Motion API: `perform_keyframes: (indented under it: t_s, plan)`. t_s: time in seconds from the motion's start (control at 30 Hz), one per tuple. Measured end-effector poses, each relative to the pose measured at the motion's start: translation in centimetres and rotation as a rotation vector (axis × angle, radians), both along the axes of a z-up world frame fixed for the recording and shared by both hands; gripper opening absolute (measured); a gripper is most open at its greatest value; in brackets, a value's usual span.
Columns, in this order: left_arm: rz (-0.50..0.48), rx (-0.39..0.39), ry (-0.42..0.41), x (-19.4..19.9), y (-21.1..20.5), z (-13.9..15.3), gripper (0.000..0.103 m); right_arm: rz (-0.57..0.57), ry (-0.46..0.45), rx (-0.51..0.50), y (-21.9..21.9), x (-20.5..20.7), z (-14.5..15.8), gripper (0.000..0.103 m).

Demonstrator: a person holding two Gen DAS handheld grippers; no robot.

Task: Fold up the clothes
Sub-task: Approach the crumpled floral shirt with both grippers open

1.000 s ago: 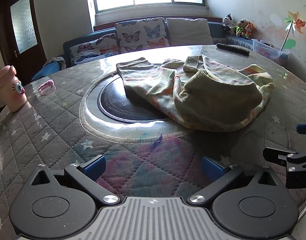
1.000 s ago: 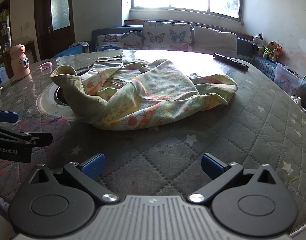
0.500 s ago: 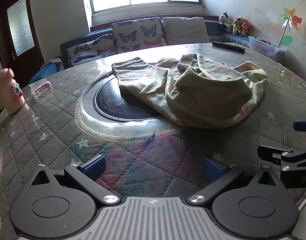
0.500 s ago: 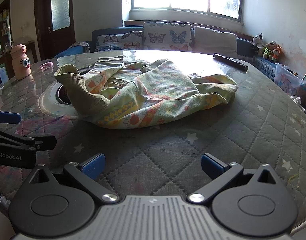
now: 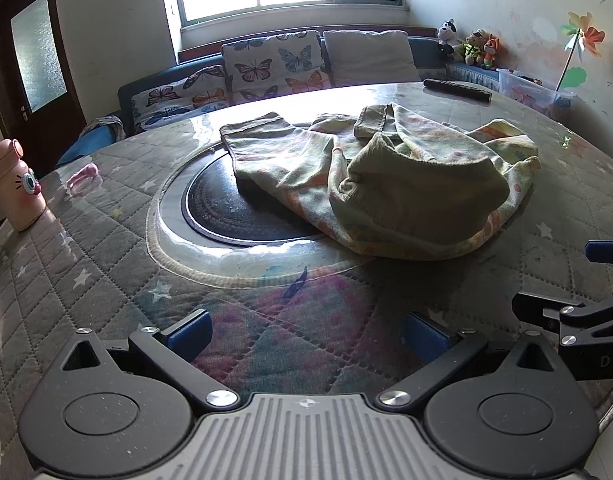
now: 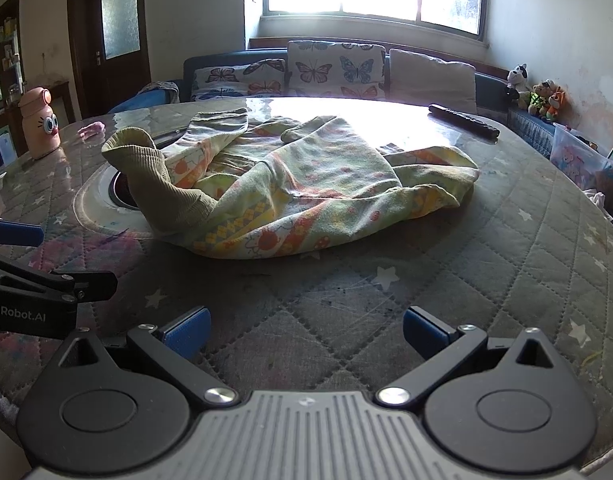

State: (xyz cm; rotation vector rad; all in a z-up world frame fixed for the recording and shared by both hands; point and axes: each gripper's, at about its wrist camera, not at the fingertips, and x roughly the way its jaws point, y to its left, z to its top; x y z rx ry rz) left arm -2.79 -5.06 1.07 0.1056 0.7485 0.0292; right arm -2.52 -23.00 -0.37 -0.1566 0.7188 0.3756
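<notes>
We face the crumpled garment (image 5: 390, 184) on the counter (image 6: 506, 264).
Our left tongs (image 5: 306, 334) and right tongs (image 6: 306, 330) gape wide, holding nothing.

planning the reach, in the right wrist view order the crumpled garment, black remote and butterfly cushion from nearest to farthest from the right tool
1. Crumpled garment: nearest, mid-table, straight ahead of the open right tool.
2. Black remote: farther, at the table's far right edge.
3. Butterfly cushion: farthest, on the sofa beyond the table, under the window.
</notes>
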Motion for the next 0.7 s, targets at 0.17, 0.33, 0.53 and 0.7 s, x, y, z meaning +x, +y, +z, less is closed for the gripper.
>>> perform_keyframes:
  t_s: [0.17, 0.33, 0.53, 0.7]
  plan:
    - [0.001, -0.001, 0.004, 0.4, 0.1, 0.0, 0.103, 0.004, 0.005, -0.002, 0.2, 0.4, -0.1, 0.103]
    - [0.002, -0.001, 0.007, 0.8, 0.1, -0.1, 0.103, 0.008, 0.008, -0.004, 0.4, 0.8, -0.2, 0.103]
    - [0.018, -0.003, 0.007, 1.7, 0.7, 0.0, 0.103, 0.004, 0.012, -0.004, 0.5, 1.7, -0.2, 0.103]
    - [0.035, -0.002, 0.007, 2.6, 1.3, 0.3, 0.103, -0.002, 0.01, -0.003, 0.4, 2.5, 0.0, 0.103]
